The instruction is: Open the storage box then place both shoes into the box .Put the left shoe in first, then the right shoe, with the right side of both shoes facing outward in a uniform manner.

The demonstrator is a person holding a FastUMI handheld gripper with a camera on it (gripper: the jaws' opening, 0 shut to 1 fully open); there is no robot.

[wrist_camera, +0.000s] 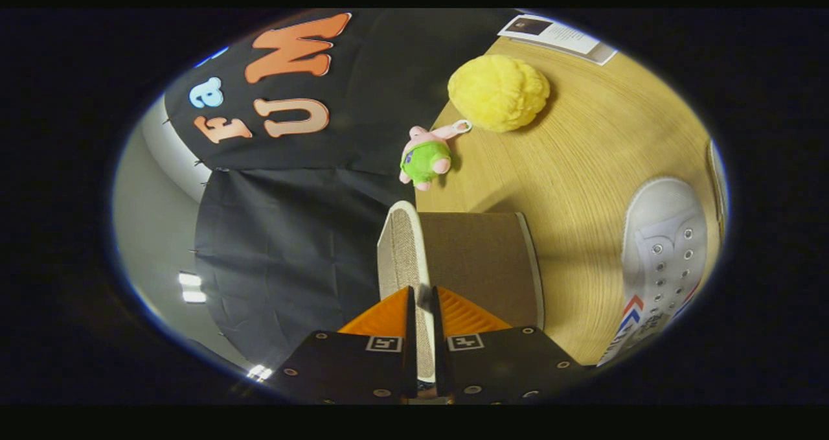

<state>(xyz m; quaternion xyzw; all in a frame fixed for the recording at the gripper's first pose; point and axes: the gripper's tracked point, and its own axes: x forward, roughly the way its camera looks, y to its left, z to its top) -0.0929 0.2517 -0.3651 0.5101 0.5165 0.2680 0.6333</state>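
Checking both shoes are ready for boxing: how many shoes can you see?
1: a white shoe on the table, beside the storage box whose lid the jaws grip. The other may be hidden.

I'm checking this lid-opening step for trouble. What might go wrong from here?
1. The gripper pinches only the thin edge of the lid, so the lid may slip free and drop back onto the box.
2. The shoe lies close beside the box; a swinging lid or shifting box may bump it.
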